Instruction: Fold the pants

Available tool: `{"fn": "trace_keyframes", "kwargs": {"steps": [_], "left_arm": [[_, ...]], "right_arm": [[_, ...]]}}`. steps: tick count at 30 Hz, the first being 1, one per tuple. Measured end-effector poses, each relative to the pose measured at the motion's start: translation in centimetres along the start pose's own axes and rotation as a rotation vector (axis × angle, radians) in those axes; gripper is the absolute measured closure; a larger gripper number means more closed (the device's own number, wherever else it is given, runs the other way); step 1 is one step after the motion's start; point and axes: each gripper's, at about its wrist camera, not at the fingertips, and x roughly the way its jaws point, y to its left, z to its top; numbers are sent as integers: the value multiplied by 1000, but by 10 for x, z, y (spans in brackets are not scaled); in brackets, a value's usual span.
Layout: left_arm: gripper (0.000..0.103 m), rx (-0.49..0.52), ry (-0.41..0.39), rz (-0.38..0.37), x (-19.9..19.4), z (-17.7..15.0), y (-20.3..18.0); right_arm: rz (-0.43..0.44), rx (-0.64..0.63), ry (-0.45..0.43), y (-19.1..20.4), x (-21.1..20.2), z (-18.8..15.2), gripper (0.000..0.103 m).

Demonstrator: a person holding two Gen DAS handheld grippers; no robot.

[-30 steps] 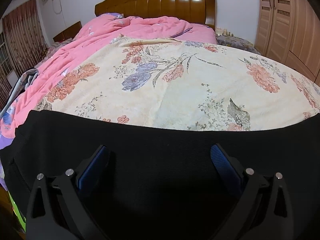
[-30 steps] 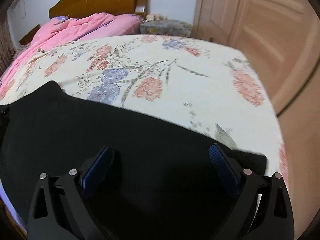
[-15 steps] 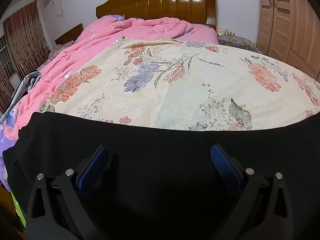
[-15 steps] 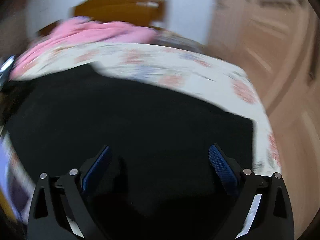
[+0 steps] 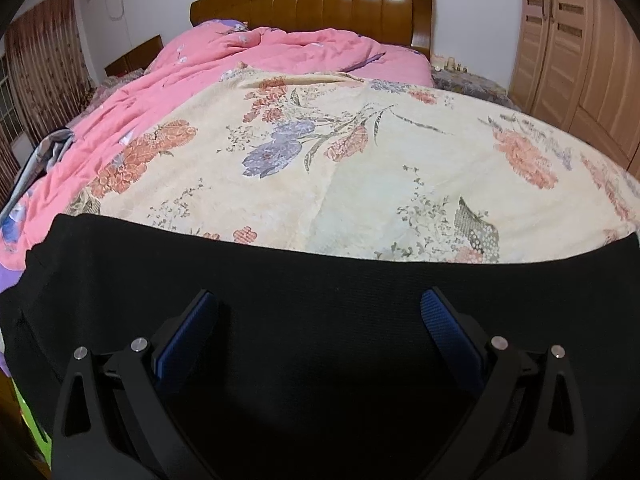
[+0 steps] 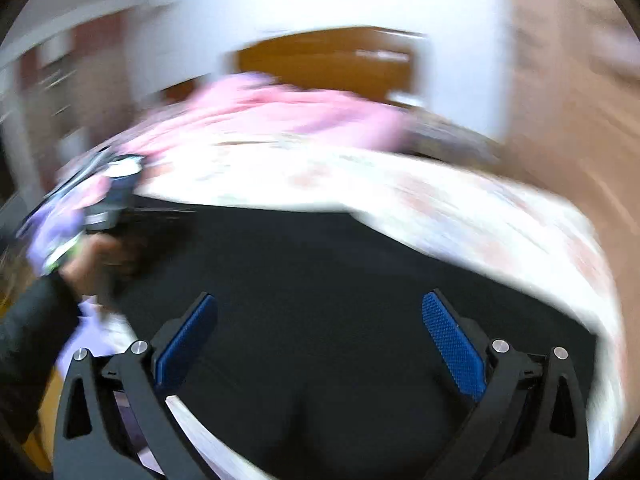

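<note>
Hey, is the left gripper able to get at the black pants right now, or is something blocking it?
Probably yes. The left gripper is open directly over the black pants, which lie flat on the floral blanket, with nothing between its fingers and the fabric.

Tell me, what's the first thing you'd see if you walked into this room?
The big black pants spread across the near end of the bed, with the open left tongs right over them. Behind them lies a cream blanket with flowers, then a rumpled pink quilt up by the shiny wooden headboard. The right tongs' picture is all smeared, with black pants under the open tongs.
</note>
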Motion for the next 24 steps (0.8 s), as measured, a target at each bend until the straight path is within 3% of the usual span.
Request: {"fn": "trace_keyframes", "kwargs": {"steps": [3, 5, 8, 10, 12, 14, 16, 17, 19, 22, 24], "left_arm": [[2, -37, -56, -70, -26, 1, 19], [2, -20, -100, -55, -45, 3, 35], [2, 25, -62, -4, -48, 6, 61], [2, -5, -30, -3, -46, 7, 93], [2, -69, -22, -62, -42, 9, 127], [2, -118, -15, -76, -33, 9, 152], [2, -177, 43, -49, -6, 5, 179], [2, -197, 56, 14, 2, 1, 189], [2, -212, 19, 8, -1, -2, 191], [2, -187, -32, 84, -24, 4, 170], [2, -119, -98, 13, -42, 10, 142]], "right_arm": [[81, -117, 125, 62, 94, 51, 5], [130, -139, 207, 93, 153, 74, 5], [134, -180, 282, 123, 218, 87, 5], [102, -176, 325, 125, 244, 78, 4], [63, -220, 251, 130, 245, 62, 4], [78, -203, 237, 126, 242, 62, 4], [82, -198, 242, 124, 244, 64, 4], [82, -197, 242, 123, 241, 63, 4], [80, -198, 241, 123, 238, 62, 4], [68, -206, 240, 126, 237, 62, 4], [65, -209, 240, 130, 239, 62, 4]]}}
